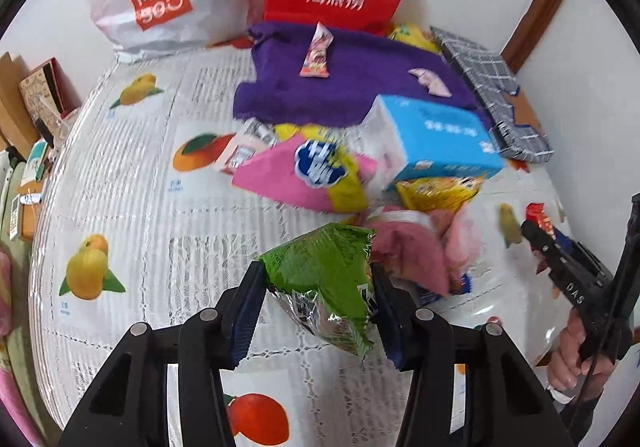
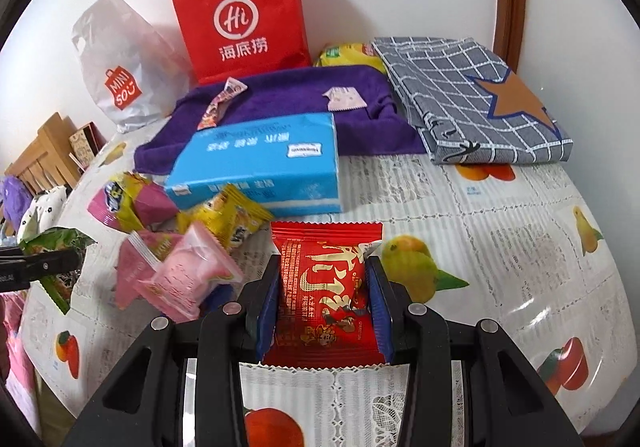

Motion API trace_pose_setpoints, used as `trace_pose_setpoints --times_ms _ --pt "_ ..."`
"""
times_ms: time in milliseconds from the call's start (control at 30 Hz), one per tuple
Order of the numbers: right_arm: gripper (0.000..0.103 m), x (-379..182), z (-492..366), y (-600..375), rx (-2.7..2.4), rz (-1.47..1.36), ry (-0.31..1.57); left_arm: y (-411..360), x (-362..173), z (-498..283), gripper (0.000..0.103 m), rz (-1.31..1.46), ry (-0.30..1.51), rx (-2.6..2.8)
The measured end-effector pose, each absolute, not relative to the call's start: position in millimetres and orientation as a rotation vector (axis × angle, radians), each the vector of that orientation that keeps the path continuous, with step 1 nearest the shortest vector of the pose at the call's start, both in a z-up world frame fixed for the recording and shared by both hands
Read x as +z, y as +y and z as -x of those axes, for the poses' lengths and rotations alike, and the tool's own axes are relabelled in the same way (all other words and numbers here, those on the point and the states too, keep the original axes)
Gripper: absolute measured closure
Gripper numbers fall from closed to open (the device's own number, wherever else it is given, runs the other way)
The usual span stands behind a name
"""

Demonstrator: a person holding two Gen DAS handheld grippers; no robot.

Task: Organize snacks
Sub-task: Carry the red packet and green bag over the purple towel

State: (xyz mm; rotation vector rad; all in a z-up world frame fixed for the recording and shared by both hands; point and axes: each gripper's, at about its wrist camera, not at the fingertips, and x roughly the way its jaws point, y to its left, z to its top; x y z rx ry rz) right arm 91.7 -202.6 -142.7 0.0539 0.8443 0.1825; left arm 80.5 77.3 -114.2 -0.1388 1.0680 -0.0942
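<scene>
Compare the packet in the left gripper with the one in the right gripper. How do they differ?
The green snack packet in the left gripper is crumpled, with silver foil showing, and hangs tilted; the red snack packet in the right gripper is flat and smooth, squarely between the pads. The green packet juts well past the fingertips; the red one sits deeper in the jaws. Both are sealed wrappers with zigzag edges, each clamped.
</scene>
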Motion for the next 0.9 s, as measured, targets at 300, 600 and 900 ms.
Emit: trace_pose_setpoints --times_ms 300,600,900 --pt "0.063 -117.8 -88.7 -213.7 0.144 -0.03 0.818 61.2 -91.1 -89.9 0.054 0.145 1.012 -0.148" --pt "0.063 -102.9 -100.6 -222.7 0.114 -0.036 0.798 43.8 -82.9 -108.1 0.054 0.137 1.0 -0.202" --pt "0.063 -94.6 -132.6 -220.9 0.119 -0.056 0.796 32.8 -71.1 -138.4 0.054 0.114 0.974 -0.225"
